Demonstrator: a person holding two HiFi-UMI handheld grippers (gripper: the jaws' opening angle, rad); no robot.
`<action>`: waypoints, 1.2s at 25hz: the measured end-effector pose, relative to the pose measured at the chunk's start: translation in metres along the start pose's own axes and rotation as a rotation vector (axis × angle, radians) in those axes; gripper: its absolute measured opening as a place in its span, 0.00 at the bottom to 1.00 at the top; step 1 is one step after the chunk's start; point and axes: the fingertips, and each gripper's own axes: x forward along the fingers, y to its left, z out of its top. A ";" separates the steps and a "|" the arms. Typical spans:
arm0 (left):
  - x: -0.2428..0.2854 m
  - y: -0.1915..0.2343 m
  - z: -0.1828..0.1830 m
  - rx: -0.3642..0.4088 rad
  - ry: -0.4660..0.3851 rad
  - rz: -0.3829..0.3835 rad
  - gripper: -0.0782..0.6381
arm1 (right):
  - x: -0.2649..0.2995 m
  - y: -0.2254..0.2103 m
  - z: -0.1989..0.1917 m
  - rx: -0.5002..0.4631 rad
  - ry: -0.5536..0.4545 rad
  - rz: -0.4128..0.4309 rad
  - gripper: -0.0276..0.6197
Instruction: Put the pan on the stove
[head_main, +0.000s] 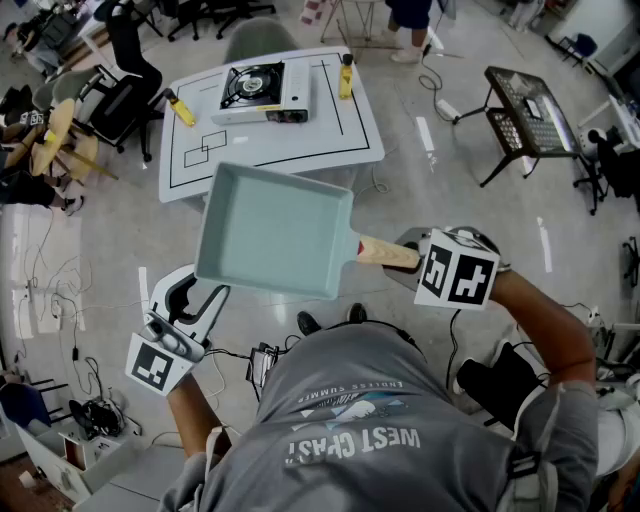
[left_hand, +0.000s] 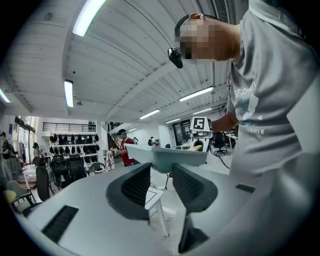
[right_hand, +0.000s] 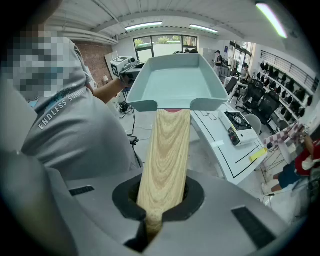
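Observation:
A pale teal rectangular pan (head_main: 275, 232) with a wooden handle (head_main: 385, 253) hangs in the air in front of me. My right gripper (head_main: 408, 257) is shut on that handle. In the right gripper view the handle (right_hand: 165, 155) runs out from between the jaws to the pan (right_hand: 177, 82). The portable gas stove (head_main: 262, 90) stands on the white table (head_main: 300, 145) farther off, well apart from the pan. My left gripper (head_main: 200, 298) sits low at the left, below the pan's near corner, open with nothing between its fingers (left_hand: 137, 187).
Two yellow bottles (head_main: 181, 108) (head_main: 346, 76) stand on the table on either side of the stove. Black lines mark the tabletop. Office chairs (head_main: 120, 70) crowd the far left, a black wire cart (head_main: 530, 110) stands at the right, and cables lie on the floor.

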 end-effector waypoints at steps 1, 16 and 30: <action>-0.001 0.001 0.000 0.002 0.000 -0.003 0.28 | 0.000 0.000 0.001 0.001 0.001 -0.002 0.06; -0.023 0.025 -0.012 0.015 -0.022 -0.045 0.28 | 0.019 0.002 0.031 0.011 -0.005 -0.040 0.06; 0.001 0.054 -0.015 -0.010 0.018 0.013 0.28 | 0.017 -0.053 0.038 -0.067 0.017 0.003 0.06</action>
